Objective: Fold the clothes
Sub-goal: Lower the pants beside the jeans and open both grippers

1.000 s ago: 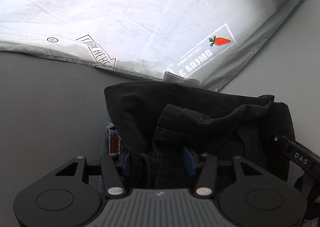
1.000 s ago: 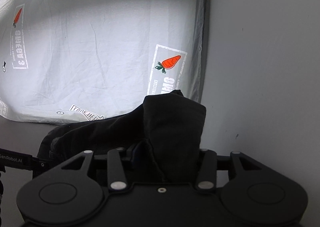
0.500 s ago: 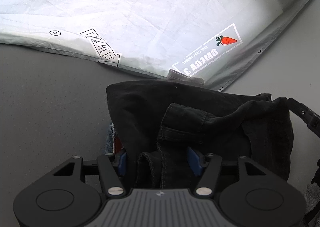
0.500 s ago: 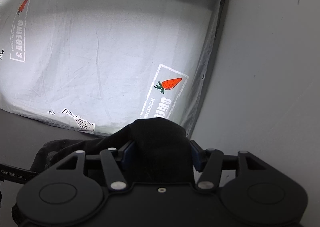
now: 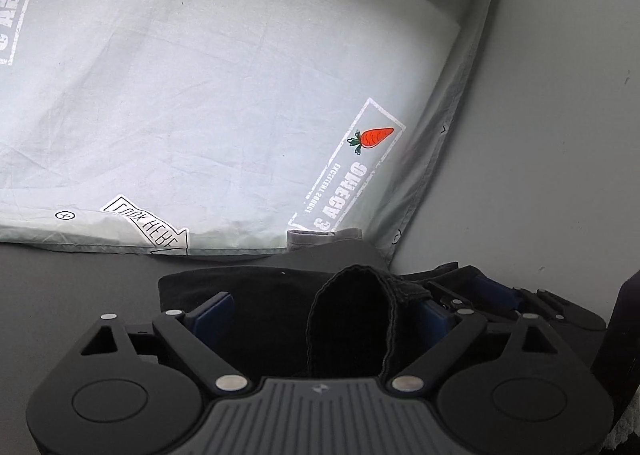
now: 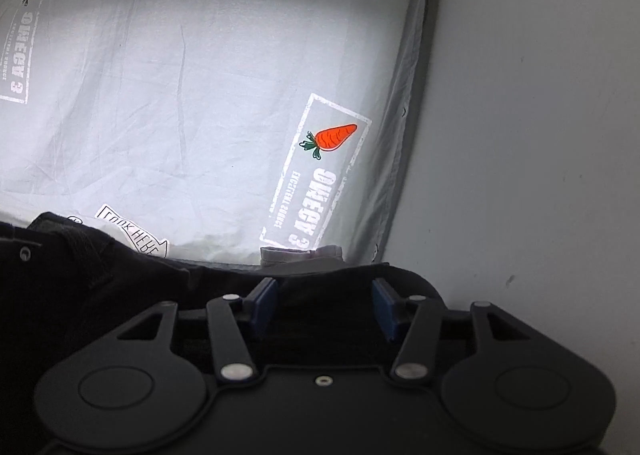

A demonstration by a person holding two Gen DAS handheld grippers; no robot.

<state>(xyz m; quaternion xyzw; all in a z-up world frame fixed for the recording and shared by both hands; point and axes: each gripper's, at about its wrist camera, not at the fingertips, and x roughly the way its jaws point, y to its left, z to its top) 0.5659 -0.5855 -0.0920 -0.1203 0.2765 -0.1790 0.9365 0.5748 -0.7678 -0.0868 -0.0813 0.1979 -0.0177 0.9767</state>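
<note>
A black garment (image 5: 352,319) lies folded on the dark surface in front of a printed sheet. My left gripper (image 5: 324,311) is open, its blue pads wide apart, with a fold of the black cloth standing loose between them. My right gripper (image 6: 325,301) is open too, its pads spread over the flat black garment (image 6: 120,287). The right gripper's frame shows at the right edge of the left wrist view (image 5: 520,303). A small grey cloth tab (image 6: 302,253) lies just beyond the garment.
A pale grey sheet (image 5: 200,95) with a carrot print (image 5: 372,137) and a "look here" label (image 5: 148,227) spreads ahead. A plain grey wall or surface (image 6: 540,135) lies to the right. The dark surface (image 5: 60,279) extends left.
Both grippers have opened and let go of the black garment, which now lies flatter and lower. Both cameras have moved forward toward the sheet.
</note>
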